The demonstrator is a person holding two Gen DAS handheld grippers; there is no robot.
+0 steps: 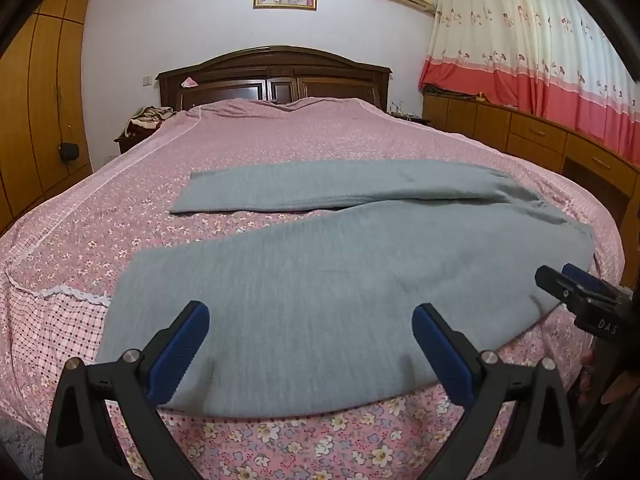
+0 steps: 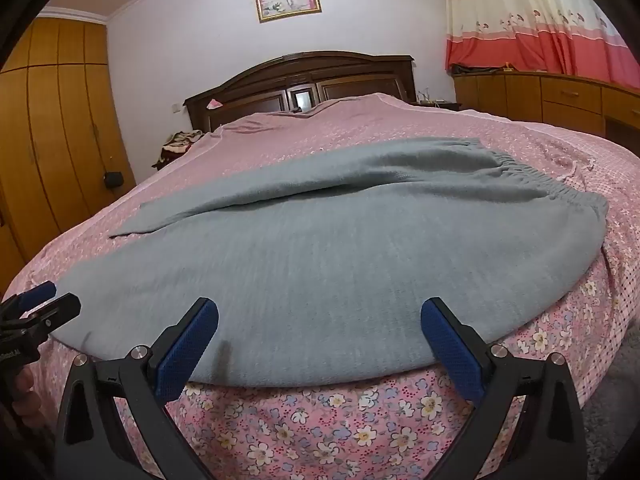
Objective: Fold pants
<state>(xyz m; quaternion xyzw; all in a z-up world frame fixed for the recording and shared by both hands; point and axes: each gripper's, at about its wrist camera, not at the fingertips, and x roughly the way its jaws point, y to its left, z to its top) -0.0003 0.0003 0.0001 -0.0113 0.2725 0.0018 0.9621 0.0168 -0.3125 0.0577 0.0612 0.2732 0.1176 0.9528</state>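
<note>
grey-blue knit pants lie flat on the pink floral bedspread, along the near edge of the bed, with the lower leg's long side running just at that edge. the gathered elastic waistband points toward the bed's right edge, the two cuffs toward the left. the legs spread apart in a narrow v; the farther leg lies straight, the nearer one angles to the near edge. the fabric looks soft, fuzzy and mostly smooth. left gripper and right gripper both hover over the near edge of the pants, jaws spread fully wide, blue pads bare, holding nothing.
</note>
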